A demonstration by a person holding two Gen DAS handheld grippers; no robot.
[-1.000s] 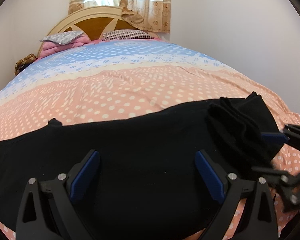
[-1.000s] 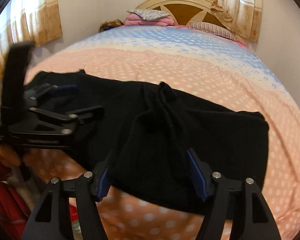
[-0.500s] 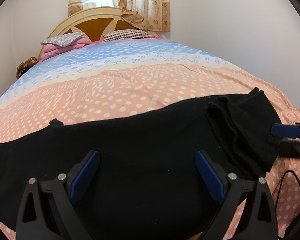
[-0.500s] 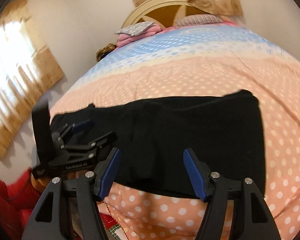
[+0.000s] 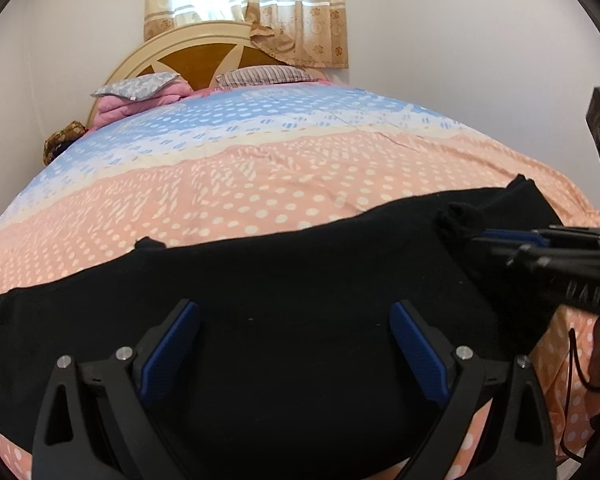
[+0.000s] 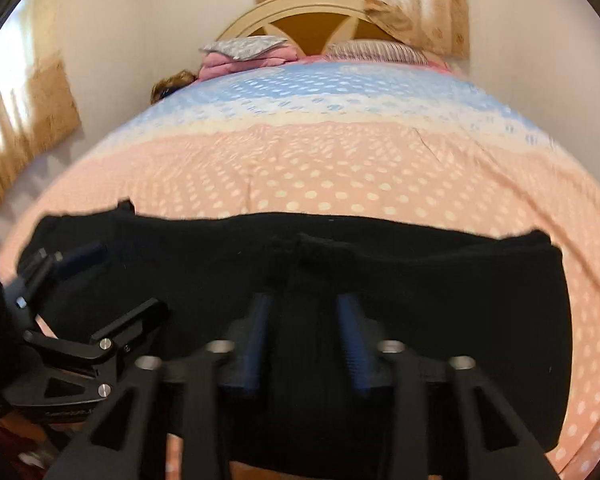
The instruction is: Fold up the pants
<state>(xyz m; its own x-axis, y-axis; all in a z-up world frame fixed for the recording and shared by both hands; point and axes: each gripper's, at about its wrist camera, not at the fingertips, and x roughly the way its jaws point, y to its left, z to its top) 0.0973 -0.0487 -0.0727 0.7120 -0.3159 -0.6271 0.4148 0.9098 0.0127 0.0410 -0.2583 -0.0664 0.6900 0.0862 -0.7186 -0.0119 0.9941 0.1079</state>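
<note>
Pants (image 5: 284, 312): black, spread lengthwise along the bed's near edge, one end bunched into a raised fold.
Right gripper (image 6: 305, 326): I see my jaws clenched on that raised fold, cloth filling the gap between them.
Left gripper (image 5: 294, 346): released, blue pads wide apart, hovering over the flat middle of the pants.
Bed (image 5: 260, 168): dotted peach-and-blue cover; pillows (image 5: 140, 86) at the headboard (image 5: 198, 54).

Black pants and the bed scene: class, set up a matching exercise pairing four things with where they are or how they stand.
Things:
1. black pants
2. left gripper
3. right gripper
4. pink folded blanket

States:
A. by the headboard
B. fingers wide apart
C. spread across the bed's near end
D. fingers closed on a raised fold of cloth

Pairs: 1-C, 2-B, 3-D, 4-A
</note>
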